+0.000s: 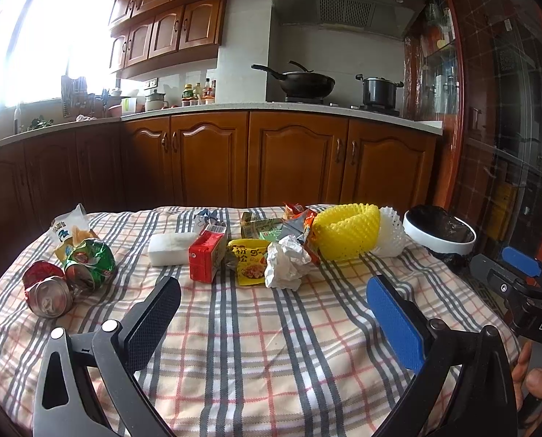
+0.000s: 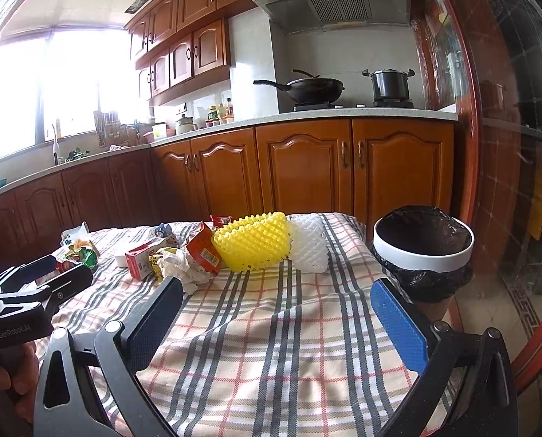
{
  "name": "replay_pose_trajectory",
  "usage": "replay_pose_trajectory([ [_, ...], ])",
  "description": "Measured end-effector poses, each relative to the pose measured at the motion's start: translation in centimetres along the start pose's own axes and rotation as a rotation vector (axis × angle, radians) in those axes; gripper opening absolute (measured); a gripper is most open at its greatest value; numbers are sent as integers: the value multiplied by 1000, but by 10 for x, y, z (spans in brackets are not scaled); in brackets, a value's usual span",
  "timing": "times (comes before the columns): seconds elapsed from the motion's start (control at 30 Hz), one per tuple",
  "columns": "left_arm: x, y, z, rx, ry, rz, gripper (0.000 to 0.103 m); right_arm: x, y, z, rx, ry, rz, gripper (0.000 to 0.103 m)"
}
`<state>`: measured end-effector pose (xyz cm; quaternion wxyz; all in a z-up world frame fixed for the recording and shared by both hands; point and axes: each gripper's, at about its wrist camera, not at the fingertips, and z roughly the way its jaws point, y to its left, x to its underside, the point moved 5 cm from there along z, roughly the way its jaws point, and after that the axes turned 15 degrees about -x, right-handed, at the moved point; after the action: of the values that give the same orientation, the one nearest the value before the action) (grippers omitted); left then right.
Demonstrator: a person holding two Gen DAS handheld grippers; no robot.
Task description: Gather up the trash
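Tablecloth (image 1: 256,327): plaid, covering the table; trash lies in a band across its far half, the near half is bare.
Bin (image 2: 422,251): white rim, black liner, open mouth, at the table's far right edge; nothing visible inside it.
Yellow foam net (image 1: 345,233): largest piece of trash, far right of the band, touching the white foam net (image 1: 391,235), which lies just beside the bin.
White block (image 1: 171,248): lies flat left of the red carton (image 1: 206,256), long axis left to right.
Crumpled paper (image 1: 285,264): nearest piece to the middle of the table, beside the yellow packet (image 1: 247,260).
Crushed cans: a green can (image 1: 89,260) and a red can (image 1: 47,289), touching, at the far left.
Left gripper (image 1: 271,306): released, fingers wide apart, holding nothing, hovering over the bare near cloth; the crumpled paper sits straight ahead, between the lines of its two fingers.
Right gripper (image 2: 276,309): also spread and empty; the yellow foam net lies straight ahead and the bin ahead to its right.
Key relation: the right gripper looks nearer both the foam nets and the bin, so it seems the better choice for those; the cans and carton lie on the left gripper's side. The yellow net's long axis runs left to right, so fingers straddling it front-on would span its length.
Progress: judging by the bin, collecting has not begun.
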<state>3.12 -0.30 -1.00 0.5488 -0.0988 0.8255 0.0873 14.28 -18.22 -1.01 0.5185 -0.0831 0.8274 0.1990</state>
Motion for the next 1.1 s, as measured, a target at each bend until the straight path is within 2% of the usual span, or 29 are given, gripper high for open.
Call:
replay_pose_trajectory([
  [1.1, 1, -8, 21, 7, 39, 18, 102, -1, -7, 7, -13, 9, 21, 103],
])
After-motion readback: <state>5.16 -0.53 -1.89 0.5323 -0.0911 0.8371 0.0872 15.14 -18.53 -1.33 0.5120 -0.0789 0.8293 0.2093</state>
